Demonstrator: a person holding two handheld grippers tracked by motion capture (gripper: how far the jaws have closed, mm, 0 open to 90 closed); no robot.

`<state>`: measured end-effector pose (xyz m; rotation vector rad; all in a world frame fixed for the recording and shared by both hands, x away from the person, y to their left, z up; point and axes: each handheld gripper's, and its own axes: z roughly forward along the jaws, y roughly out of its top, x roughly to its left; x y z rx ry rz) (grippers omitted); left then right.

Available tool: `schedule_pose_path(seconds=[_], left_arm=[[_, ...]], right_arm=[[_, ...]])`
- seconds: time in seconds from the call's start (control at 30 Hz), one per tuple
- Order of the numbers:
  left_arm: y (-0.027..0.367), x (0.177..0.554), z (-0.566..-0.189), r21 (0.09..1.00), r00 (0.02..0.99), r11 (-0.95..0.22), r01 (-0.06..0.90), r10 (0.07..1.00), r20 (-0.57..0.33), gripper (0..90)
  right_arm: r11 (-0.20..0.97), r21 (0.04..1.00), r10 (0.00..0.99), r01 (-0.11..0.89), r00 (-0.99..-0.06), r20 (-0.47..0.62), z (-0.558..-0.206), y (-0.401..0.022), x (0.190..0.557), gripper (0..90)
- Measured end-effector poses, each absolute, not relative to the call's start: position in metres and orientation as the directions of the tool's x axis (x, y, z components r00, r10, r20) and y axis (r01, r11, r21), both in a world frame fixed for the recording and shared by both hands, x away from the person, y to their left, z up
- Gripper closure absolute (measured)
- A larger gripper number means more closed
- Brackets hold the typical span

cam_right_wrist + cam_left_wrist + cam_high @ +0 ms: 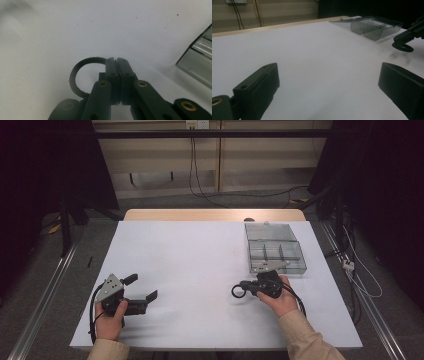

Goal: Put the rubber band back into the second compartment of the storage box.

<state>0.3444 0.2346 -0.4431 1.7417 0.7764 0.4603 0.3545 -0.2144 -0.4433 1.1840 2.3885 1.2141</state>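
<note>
A thin black ring [74, 75] hangs just above the white table top, pinched between the pressed-together jaws of my right gripper [116, 61]. In the high view this right gripper [246, 288] sits right of centre near the front and points left, with the ring [237, 292] at its tip. My left gripper [141, 287] is at the front left, open, with nothing between its jaws. In its own view, the left gripper [329, 82] has only bare table between its wide-spread jaws. The ring [403, 47] and the right gripper [412, 32] appear at the far right.
A clear grey plastic compartment box [276, 264] with its lid folded back lies at the back right, just beyond my right hand; it is also seen as the box [374, 28] and the box [200, 57]. The table's wooden edge [215, 214] runs along the far side.
</note>
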Motion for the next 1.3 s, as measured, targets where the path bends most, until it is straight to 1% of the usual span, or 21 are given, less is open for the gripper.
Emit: schedule_pose_path(seconds=[1.3], left_arm=[[0.235,0.343,-0.443,0.948,0.706,-0.164,0.273,0.703,-0.082,3.7]], right_arm=[[0.312,0.755,0.759,0.577,-0.629,0.167,-0.42,-0.242,0.371,88.2]])
